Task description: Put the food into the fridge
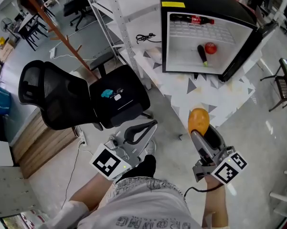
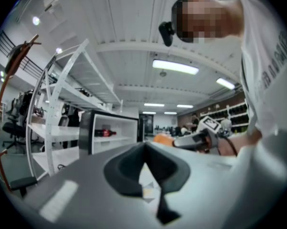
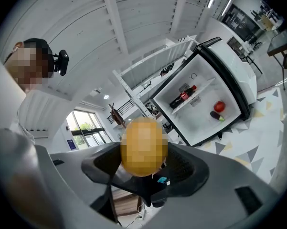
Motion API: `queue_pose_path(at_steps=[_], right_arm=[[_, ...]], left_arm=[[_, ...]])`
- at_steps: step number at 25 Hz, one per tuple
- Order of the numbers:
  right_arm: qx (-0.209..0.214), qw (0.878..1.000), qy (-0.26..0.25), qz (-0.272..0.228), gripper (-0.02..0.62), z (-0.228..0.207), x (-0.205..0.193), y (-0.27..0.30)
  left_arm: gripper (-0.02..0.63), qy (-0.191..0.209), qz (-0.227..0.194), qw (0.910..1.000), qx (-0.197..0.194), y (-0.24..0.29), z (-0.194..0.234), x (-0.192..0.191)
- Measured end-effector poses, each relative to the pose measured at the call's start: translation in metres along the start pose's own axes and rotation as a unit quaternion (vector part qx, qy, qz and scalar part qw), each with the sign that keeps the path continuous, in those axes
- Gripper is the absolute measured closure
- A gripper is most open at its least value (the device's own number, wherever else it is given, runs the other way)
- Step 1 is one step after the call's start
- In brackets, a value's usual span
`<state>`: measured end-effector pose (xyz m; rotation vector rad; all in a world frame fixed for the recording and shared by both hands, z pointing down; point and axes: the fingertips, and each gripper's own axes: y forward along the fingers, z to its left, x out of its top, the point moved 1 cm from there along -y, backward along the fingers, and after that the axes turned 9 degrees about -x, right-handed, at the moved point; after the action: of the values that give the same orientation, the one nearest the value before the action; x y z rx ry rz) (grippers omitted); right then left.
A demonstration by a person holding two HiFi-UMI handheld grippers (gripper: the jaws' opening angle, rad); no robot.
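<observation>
Right gripper (image 1: 200,131) first: its jaws are clamped on a round orange fruit (image 1: 198,119), one dark pad on each side, and the fruit rides up above the pads, so I judge the grip sits low on it and I want no sudden jerks. I'm holding it out ahead of me, tips aimed toward the fridge (image 1: 186,56), which reads as a carry with the drop-off to come. Over to the left gripper (image 2: 144,151): jaws drawn together, only a thin seam between them, nothing in there, and it hangs low by my body beside the black office chair (image 1: 62,99). That looks like a parked hand, kept out of the way, since the door (image 1: 258,37) already stands swung wide to the right and needs no pulling. Further out, the fridge sits on a white surface patterned with grey triangles (image 1: 200,92), well apart from the fruit, mouth facing me. Inside, a cola bottle (image 1: 193,19) lies on its side on the upper shelf, and down on the floor of the compartment a red tomato (image 1: 210,47) rests just beside a dark aubergine (image 1: 202,54). Those two crowd the middle and right, so the bare left part of that floor looks to me like the safest landing spot; a round fruit may roll, so I'd set it down gently, well back from the open front edge
</observation>
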<state>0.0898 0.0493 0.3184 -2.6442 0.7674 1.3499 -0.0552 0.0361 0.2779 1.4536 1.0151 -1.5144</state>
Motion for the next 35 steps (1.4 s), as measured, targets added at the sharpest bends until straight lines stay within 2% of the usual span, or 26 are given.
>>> queue_pose_path(at_steps=[6, 15, 22, 35], right_arm=[[-0.024, 1.000, 0.000, 0.002, 0.316, -0.013, 0.011, 0.055], [-0.061, 0.998, 0.011, -0.008, 0.316, -0.036, 0.029, 0.114], [-0.080, 0.997, 0.006, -0.007, 0.316, -0.050, 0.038, 0.140], [-0.076, 0.997, -0.015, -0.003, 0.316, -0.087, 0.052, 0.184]], left_arm=[[0.600, -0.013, 0.009, 0.9998, -0.013, 0.010, 0.060, -0.008], [0.600, -0.010, 0.011, 0.9993, -0.035, 0.022, 0.133, -0.008], [0.600, -0.012, 0.019, 0.9989, -0.040, 0.024, 0.162, -0.017], [0.600, -0.006, 0.030, 0.9992, -0.026, 0.042, 0.187, -0.025]])
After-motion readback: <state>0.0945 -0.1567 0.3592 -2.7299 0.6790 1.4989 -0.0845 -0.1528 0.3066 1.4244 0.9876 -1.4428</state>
